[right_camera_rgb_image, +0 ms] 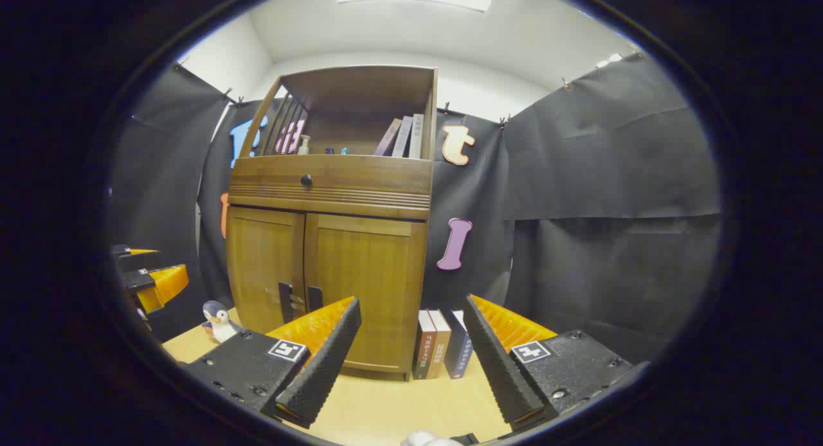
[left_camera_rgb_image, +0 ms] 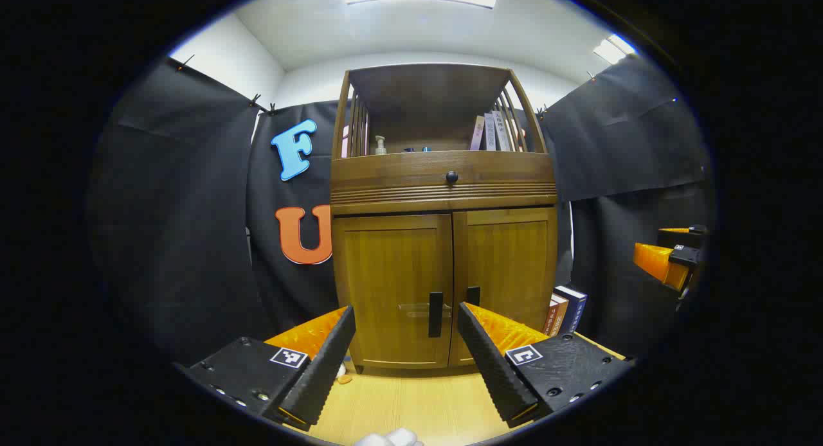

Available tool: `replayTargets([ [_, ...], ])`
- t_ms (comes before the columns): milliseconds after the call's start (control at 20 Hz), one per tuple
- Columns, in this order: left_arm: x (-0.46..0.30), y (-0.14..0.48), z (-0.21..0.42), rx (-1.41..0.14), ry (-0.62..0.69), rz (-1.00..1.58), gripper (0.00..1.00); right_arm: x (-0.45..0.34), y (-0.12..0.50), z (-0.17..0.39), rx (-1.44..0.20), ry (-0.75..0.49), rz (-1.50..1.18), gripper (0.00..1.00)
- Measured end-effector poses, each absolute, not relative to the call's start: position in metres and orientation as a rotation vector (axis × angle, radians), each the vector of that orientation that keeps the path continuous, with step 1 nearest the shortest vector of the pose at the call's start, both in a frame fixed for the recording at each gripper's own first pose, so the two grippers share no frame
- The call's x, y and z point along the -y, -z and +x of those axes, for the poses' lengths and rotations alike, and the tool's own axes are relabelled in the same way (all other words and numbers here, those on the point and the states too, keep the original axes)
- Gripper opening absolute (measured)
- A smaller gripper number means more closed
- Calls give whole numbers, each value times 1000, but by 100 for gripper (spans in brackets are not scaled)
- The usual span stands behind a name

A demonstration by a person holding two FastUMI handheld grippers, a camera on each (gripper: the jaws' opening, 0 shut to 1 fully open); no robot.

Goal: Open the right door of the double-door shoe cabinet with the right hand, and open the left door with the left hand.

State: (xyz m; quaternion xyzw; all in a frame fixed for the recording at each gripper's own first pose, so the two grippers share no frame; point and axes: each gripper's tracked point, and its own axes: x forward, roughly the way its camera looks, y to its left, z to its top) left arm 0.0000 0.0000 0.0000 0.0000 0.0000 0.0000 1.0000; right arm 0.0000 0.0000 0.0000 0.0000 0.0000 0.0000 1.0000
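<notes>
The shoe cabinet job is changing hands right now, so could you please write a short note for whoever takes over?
Left gripper: open, holding nothing, short of the cabinet and lined up with the left door's handle.
Right gripper: open, holding nothing, off toward the cabinet's right corner.
Left door and right door of the shoe cabinet are both shut.
Done: nothing yet.
Left: right gripper opens the right door by its handle, left gripper opens the left door.

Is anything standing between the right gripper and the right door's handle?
Nothing visible does. The right gripper is open, away from the cabinet, and the right door handle shows past its left finger.
</notes>
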Motion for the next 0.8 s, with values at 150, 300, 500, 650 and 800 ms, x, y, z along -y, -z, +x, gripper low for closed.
replayTargets([
  [150,-4,-1,-2,3,-1,15,96,-7,3,0,-9,-9,14,100],
  [300,-7,-3,-3,8,6,17,96,-12,6,2,-19,-15,27,100],
  [500,-13,-1,-1,-1,4,13,96,-18,10,8,-25,-23,25,100],
  [650,-15,0,0,-4,6,15,96,-27,18,15,-41,-37,28,100],
  [800,-17,3,-1,-16,9,17,96,-35,34,23,-68,-48,32,100],
])
